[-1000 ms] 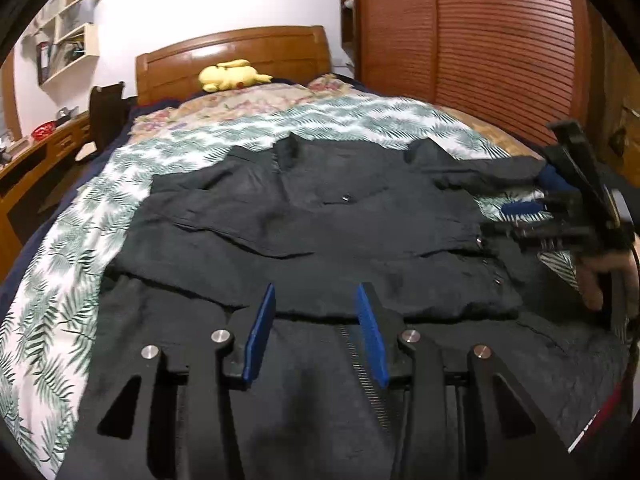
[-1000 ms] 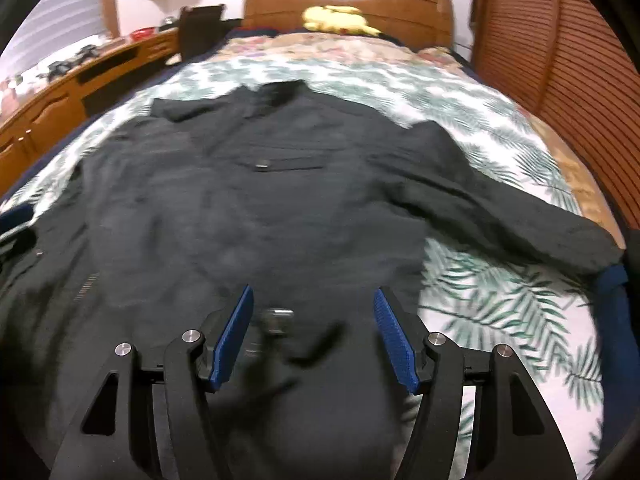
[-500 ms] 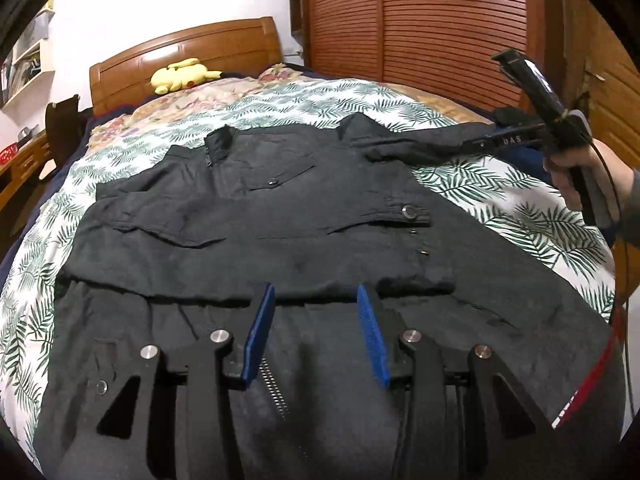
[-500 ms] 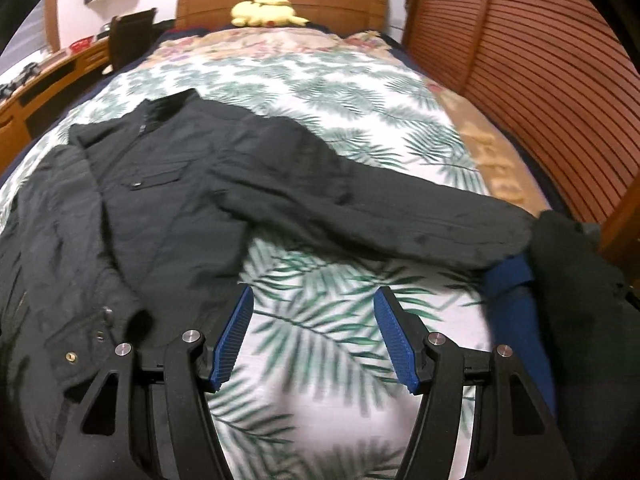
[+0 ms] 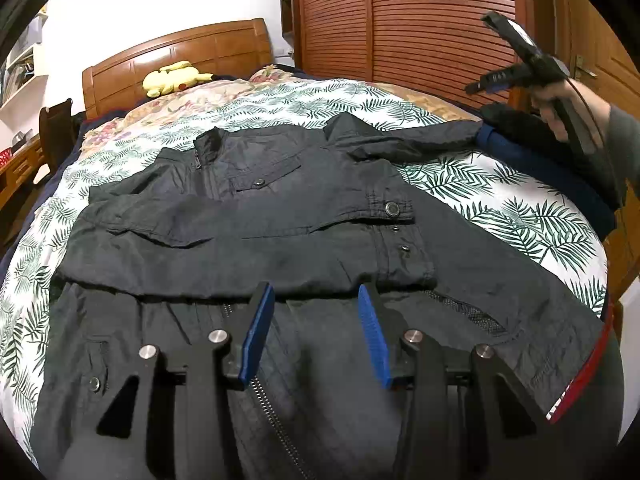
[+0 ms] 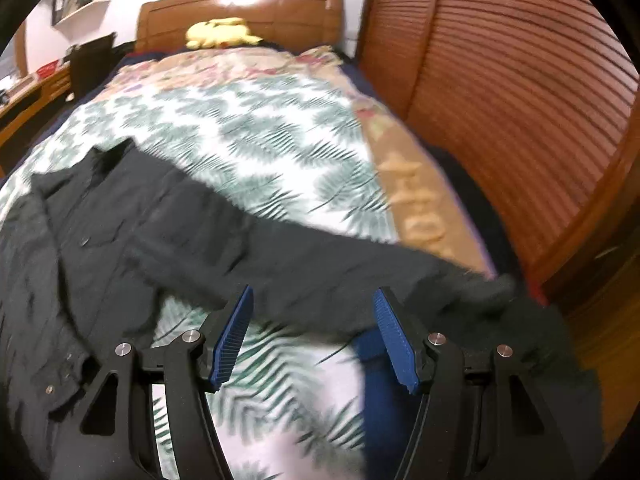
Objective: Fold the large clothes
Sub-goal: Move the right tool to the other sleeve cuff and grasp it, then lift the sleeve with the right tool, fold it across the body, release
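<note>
At the far left of the left wrist view, white shelves [image 5: 24, 68] are fixed to the wall, and small things are kept on them, too blurred to be told apart. A wooden desk [image 5: 16, 164] is seen below them. Next, a wooden headboard [image 5: 176, 60] is seen, and a yellow soft toy [image 5: 174, 78] is laid in front of it on the bed [image 5: 520, 216], which is covered by a white sheet with green leaves.

The black jacket [image 5: 280, 216] is spread flat on the bed, with its collar pointed at the headboard. One sleeve is folded across the chest. The other sleeve [image 6: 320, 268] is stretched out to the right, over the edge of the sheet, as is seen in the right wrist view. Its cuff is laid near a blue cloth [image 6: 380, 384] and a dark cloth [image 6: 532, 340].

The left gripper [image 5: 316, 308] is held over the bottom part of the jacket. Its blue pads are set partly apart, and nothing is pinched between them.

The right gripper [image 6: 314, 316] is held above the stretched sleeve. Its pads are set wide apart, and nothing is gripped. The picture there is blurred. In the left wrist view this gripper [image 5: 480, 86] is seen at the far right, lifted off the bed and gripped by a hand [image 5: 560, 108].

Brown slatted wardrobe doors [image 5: 420, 20] are seen behind the right side.
</note>
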`<action>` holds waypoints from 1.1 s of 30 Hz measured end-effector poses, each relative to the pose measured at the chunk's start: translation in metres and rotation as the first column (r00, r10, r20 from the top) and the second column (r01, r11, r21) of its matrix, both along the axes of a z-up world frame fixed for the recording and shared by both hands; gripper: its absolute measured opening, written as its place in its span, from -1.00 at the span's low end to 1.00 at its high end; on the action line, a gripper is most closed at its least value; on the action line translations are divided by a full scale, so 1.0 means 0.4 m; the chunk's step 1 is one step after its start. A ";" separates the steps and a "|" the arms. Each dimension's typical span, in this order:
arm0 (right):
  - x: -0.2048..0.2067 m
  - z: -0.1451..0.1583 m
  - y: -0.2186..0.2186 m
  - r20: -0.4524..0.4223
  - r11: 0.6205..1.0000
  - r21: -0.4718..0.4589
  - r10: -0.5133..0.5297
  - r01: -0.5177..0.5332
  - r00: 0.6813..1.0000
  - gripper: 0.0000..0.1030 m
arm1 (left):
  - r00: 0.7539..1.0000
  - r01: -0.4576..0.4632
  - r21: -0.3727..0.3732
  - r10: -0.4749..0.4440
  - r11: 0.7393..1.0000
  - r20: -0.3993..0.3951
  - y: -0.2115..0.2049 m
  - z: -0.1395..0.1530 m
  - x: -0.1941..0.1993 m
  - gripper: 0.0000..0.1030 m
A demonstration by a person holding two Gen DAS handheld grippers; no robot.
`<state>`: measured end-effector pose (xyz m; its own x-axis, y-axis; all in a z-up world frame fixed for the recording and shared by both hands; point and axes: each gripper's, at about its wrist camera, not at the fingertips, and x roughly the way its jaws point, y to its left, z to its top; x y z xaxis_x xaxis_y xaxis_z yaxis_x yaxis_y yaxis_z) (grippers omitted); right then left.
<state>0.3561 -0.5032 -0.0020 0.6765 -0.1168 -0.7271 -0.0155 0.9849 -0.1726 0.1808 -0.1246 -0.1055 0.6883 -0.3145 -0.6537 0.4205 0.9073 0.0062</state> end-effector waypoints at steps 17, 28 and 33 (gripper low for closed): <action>0.155 -0.022 -0.392 -0.139 0.937 0.021 -0.343 0.349 0.929 0.24 | 0.999 -0.009 -0.005 0.009 1.000 -0.045 0.000 -0.021 0.056 -0.13; 0.147 -0.086 -0.338 -0.254 0.966 0.013 -0.246 0.257 0.935 -0.63 | 0.999 0.005 -0.006 -0.006 1.000 -0.035 -0.005 -0.015 0.048 -0.11; 0.148 -0.028 -0.232 -0.154 0.981 -0.060 -0.189 0.182 0.970 -0.87 | 0.999 -0.004 0.003 0.004 1.000 -0.038 0.001 -0.019 0.042 -0.11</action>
